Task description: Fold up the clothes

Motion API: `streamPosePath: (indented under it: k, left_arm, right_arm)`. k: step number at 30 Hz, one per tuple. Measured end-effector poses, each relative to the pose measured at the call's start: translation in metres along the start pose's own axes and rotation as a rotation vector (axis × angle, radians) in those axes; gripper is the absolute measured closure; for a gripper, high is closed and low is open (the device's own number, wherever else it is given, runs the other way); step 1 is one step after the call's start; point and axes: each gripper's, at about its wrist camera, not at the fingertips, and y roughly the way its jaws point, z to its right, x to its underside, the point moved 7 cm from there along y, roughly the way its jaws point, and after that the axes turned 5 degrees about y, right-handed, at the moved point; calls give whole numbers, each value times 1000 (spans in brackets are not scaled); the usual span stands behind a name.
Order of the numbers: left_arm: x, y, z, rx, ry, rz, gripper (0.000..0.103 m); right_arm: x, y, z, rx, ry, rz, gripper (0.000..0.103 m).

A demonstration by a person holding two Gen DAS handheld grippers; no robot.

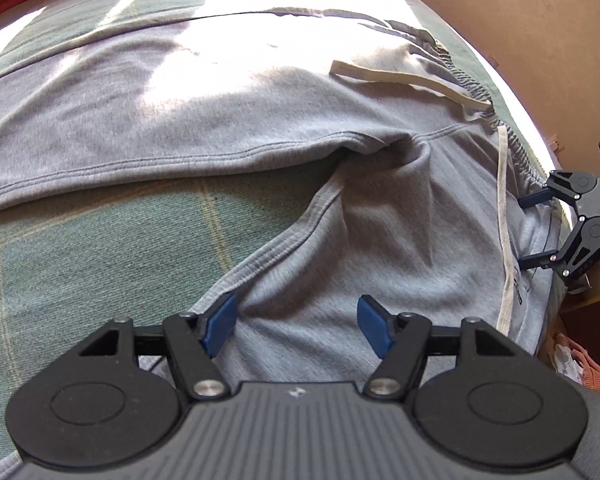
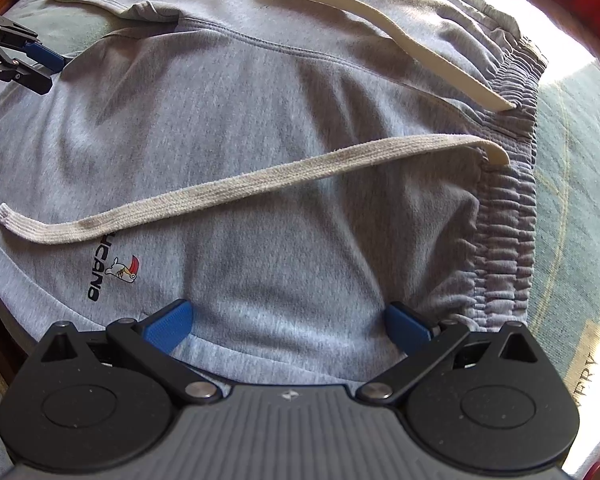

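Left wrist view
Garment: grey sweatpants (image 1: 380, 216) lie spread on a green checked bed cover (image 1: 80, 248), one leg stretched toward the left, the other running down toward the camera.
Crotch area: the fabric bunches into a dark fold where the two legs part.
Waistband: the gathered elastic band (image 1: 516, 148) sits at the right, near the edge of the bed.
Cords: two cream drawstrings (image 1: 504, 220) trail from the waistband across the cloth.
Left gripper (image 1: 298, 326): jaws stand moderately wide; the blue pads hover over the near leg, the left pad close to its seamed edge. Nothing is clamped.
Right gripper (image 1: 530, 236): seen at the right edge, jaws apart, tips at the waistband side of the pants.
Lighting: bright sun washes out the far part of the bed.

Right wrist view
Garment: the upper part of the sweatpants fills the frame; a small printed bird logo (image 2: 118, 272) shows at lower left.
Waistband: runs down the right side, with the bed cover beyond it.
Cords: one drawstring lies across the middle, the other higher up.
Right gripper: jaws wide, pads just above the grey cloth near the waistband, gripping nothing.
Left gripper: visible at the far left edge over the pants.
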Motion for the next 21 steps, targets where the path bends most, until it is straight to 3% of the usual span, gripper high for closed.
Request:
streamPosePath:
  k: [2, 8, 13, 17, 21]
  left_arm:
    - [5, -9, 2, -14, 36, -10, 36]
    - [23, -19, 6, -41, 130, -16, 36]
    - [26, -17, -3, -34, 91, -4, 36]
    - [36, -23, -10, -37, 89, 0, 36]
    - [49, -21, -24, -33, 58, -20, 36]
  right_arm:
    - [-6, -9, -6, 1, -8, -12, 1]
    - [-57, -49, -58, -96, -116, 117, 2]
    - [-131, -40, -137, -261, -337, 166, 2]
    - [-169, -24, -189, -354, -458, 174, 2]
    - [-191, -6, -223, -428, -495, 138, 2]
